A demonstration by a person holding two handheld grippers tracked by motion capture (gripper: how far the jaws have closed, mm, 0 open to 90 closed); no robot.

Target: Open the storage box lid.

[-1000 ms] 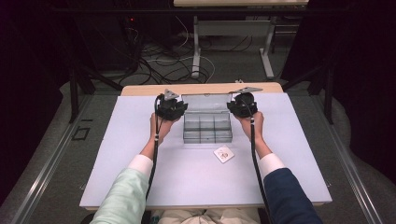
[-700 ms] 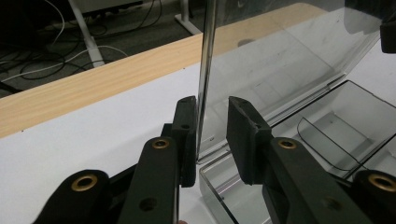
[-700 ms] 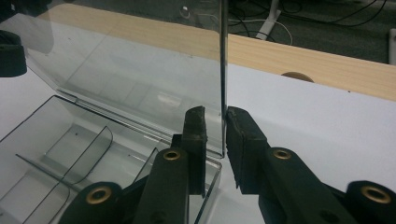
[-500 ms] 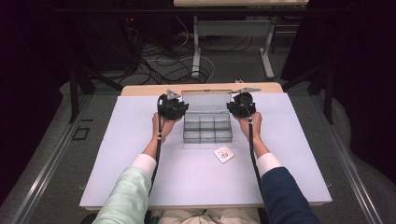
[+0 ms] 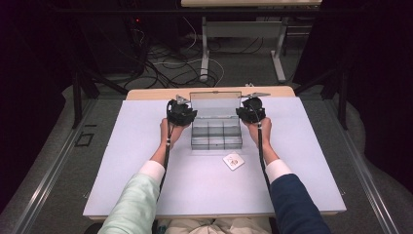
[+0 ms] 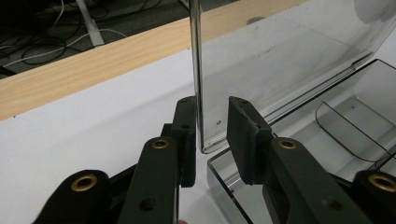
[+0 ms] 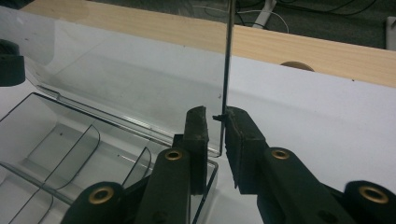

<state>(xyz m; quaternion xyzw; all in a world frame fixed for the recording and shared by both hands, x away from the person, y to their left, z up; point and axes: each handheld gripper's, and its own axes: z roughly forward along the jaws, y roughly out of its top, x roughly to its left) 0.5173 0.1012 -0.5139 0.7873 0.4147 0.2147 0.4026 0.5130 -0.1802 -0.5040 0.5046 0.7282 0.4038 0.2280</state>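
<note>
At centre of the high view, a clear compartment box (image 5: 216,135) sits on the white table (image 5: 122,161), its lid (image 5: 215,103) raised near upright.

Left of it: left gripper (image 5: 181,113), jaws apart, straddling the lid's left edge (image 6: 198,84); one pad touching or nearly so, the other clear. Judgement: no firm hold, so the lid could drop or swing if released.

Right: right gripper (image 5: 251,111), jaws narrowly apart around the lid's right edge (image 7: 226,70). Risk: uneven closing or pulling twists the thin plastic, strains the hinge, or drags the light box.

Lower right of the box: small white packet (image 5: 234,161), well clear.
</note>
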